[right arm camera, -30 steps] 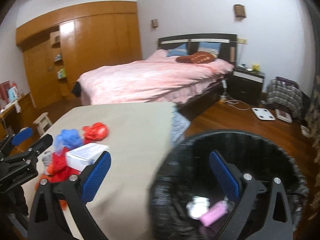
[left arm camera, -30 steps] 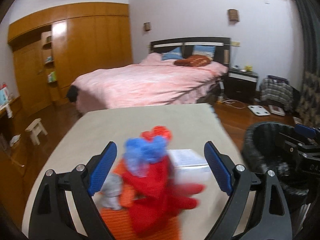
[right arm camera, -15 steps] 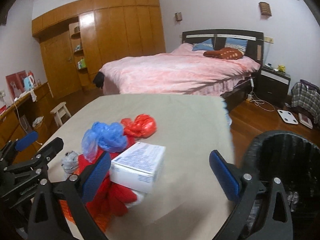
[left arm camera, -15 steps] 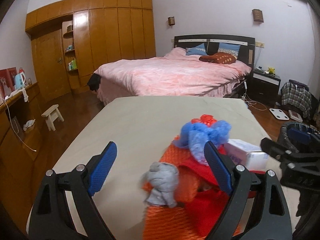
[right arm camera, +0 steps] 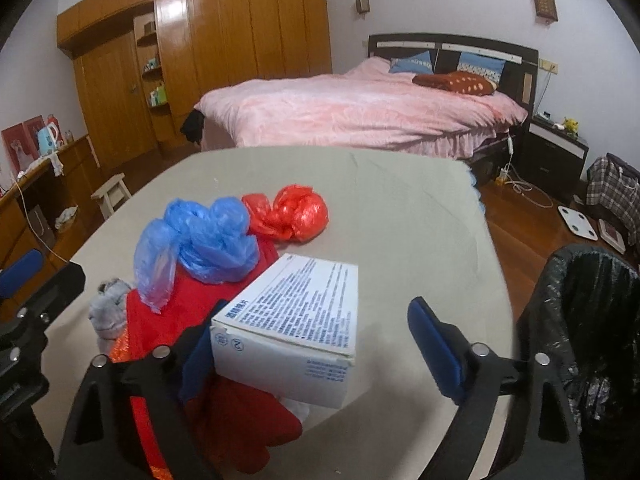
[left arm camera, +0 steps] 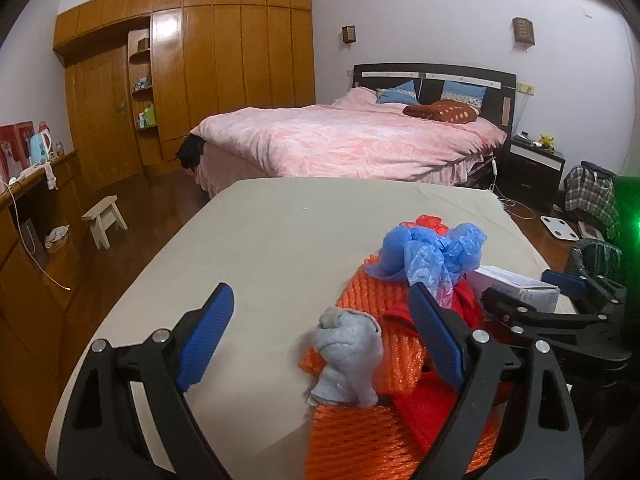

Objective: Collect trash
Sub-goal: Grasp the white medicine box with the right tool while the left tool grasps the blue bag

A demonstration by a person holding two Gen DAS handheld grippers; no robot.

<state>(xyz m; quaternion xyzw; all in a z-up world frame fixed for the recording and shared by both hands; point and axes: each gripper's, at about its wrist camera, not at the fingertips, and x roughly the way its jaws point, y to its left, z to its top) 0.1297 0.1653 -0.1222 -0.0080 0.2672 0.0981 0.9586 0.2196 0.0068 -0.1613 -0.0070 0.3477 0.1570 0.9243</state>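
Note:
A heap of trash lies on the beige table (left arm camera: 280,232): an orange foam net (left arm camera: 380,308), a grey crumpled wad (left arm camera: 344,360), a blue plastic bag (left arm camera: 432,252), a red cloth (right arm camera: 192,312), a red plastic bag (right arm camera: 296,216) and a white printed box (right arm camera: 296,320). My left gripper (left arm camera: 320,340) is open, and the grey wad sits between its fingers, nearer the right one. My right gripper (right arm camera: 316,352) straddles the white box and its jaws are closing. Its left pad is at the box's side, while the right pad (right arm camera: 436,348) stands clear of the box.
A bin with a black liner (right arm camera: 580,320) stands on the floor off the table's right edge. Behind the table are a bed with a pink cover (left arm camera: 352,140), a wooden wardrobe wall (left arm camera: 200,80) and a small stool (left arm camera: 104,216).
Both grippers swung left from the bin to the heap. The right one left the bin, came down around the white box and narrowed. The grey wad now lies between the left fingers.

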